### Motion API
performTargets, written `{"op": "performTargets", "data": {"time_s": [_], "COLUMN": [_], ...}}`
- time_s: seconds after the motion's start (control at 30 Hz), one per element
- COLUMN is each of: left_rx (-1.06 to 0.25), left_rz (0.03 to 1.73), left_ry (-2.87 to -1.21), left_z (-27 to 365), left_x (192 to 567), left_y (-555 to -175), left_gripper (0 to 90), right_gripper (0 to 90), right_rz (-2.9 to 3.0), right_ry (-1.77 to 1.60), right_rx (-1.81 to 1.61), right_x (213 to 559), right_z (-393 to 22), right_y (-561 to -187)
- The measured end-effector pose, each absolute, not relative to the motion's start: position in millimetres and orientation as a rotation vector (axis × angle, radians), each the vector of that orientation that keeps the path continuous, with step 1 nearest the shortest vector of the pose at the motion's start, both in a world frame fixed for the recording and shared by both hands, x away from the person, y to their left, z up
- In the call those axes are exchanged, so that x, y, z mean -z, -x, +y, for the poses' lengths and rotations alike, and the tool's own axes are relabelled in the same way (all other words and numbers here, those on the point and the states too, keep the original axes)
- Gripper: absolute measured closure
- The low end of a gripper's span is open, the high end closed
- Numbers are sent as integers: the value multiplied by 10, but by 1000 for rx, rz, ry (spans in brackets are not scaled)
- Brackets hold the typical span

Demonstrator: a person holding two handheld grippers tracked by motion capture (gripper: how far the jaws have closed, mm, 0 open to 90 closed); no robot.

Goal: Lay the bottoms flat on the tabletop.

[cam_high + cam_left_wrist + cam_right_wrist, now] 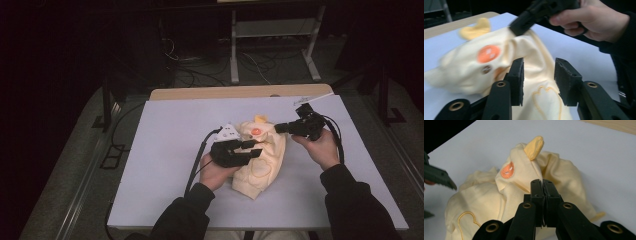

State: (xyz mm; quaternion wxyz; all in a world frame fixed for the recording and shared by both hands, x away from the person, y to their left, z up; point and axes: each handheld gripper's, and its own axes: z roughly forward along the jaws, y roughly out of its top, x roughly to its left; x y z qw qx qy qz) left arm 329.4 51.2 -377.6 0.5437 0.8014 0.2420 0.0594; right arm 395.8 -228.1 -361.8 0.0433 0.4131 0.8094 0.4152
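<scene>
The pale yellow garment [260,160] lay crumpled on the worktop [165,150] between the two tongs, its long axis running from the near edge of the heap up toward the far end, where a darker yellow ear-like flap [534,147] and an orange embroidered patch [507,172] sat on a raised fold. That raised fold was the part that mattered: it lay directly ahead of the right tongs [542,182], whose jaws were pressed together with a pinch of the cloth caught at their tips, lifting it off the pile. The left tongs [537,75] sat on the opposite side of the heap, lower down its length, near the outlined heart stitching [547,100]. Their jaws stood partly apart, with cloth lying in the gap but neither pad pressing on it, so they had hold of nothing. In the left gripper view the right tongs came in from above, gripping the fabric just past the orange patch. The right hand was therefore nearer the garment's top end; the left was closer to its middle, and any regrasp there would likely fall to it.
</scene>
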Motion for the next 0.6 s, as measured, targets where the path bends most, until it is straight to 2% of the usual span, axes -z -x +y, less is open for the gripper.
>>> {"op": "performTargets", "data": {"time_s": [0.13, 0.4, 0.6], "left_rx": [-178, -145, -134], "left_rz": [619, 726, 775], "left_ry": [-1893, -1867, -1884], "left_z": [604, 789, 858], "left_x": [3758, 3785, 3855], "left_y": [-3340, -3485, -3570], "left_gripper": [532, 376, 363], "right_gripper": [868, 868, 868], "right_rz": [2451, 2387, 2357], "right_ry": [-1283, -1326, -1356], "right_rx": [-1260, -1276, -1281], "right_x": [3641, 3612, 3617], "right_z": [-2383, -2624, -2782], "right_y": [-3933, -3848, -3782]}}
